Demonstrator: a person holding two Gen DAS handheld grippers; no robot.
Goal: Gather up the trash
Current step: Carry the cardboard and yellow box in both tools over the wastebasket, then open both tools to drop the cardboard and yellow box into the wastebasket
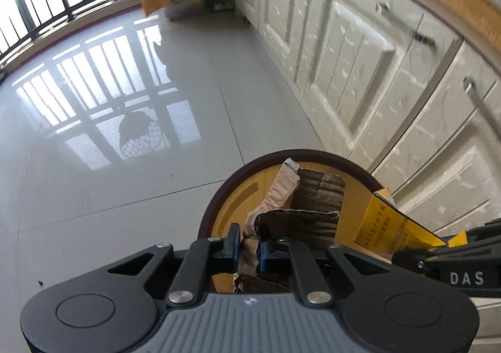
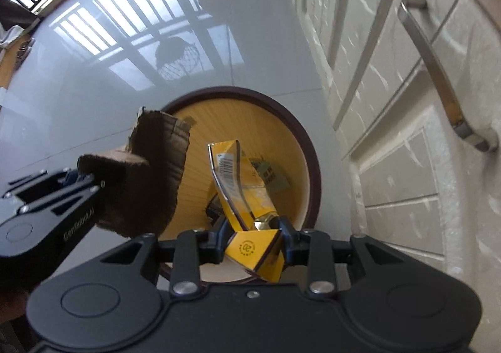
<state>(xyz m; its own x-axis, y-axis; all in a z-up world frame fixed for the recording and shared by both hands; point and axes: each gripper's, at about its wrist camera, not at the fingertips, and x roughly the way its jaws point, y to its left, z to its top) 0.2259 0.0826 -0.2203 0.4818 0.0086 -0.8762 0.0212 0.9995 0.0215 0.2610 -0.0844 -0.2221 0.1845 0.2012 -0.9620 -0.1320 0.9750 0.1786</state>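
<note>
Both pieces over the bin [image 2: 308, 146], drop pending: my left gripper [image 1: 250, 251] clamps torn cardboard [image 1: 297, 215], right gripper [image 2: 254, 238] pinches the yellow carton [image 2: 250, 196].

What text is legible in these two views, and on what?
"DAS": white letters on the right gripper body, left wrist view.
"GenRobot.AI": side of the left gripper body, right wrist view.
Yellow carton: barcode with digits and a round logo, too small to read.
Yellow carton, left wrist view: columns of dark print, blurred, unreadable.
Torn cardboard: no print visible.
</note>
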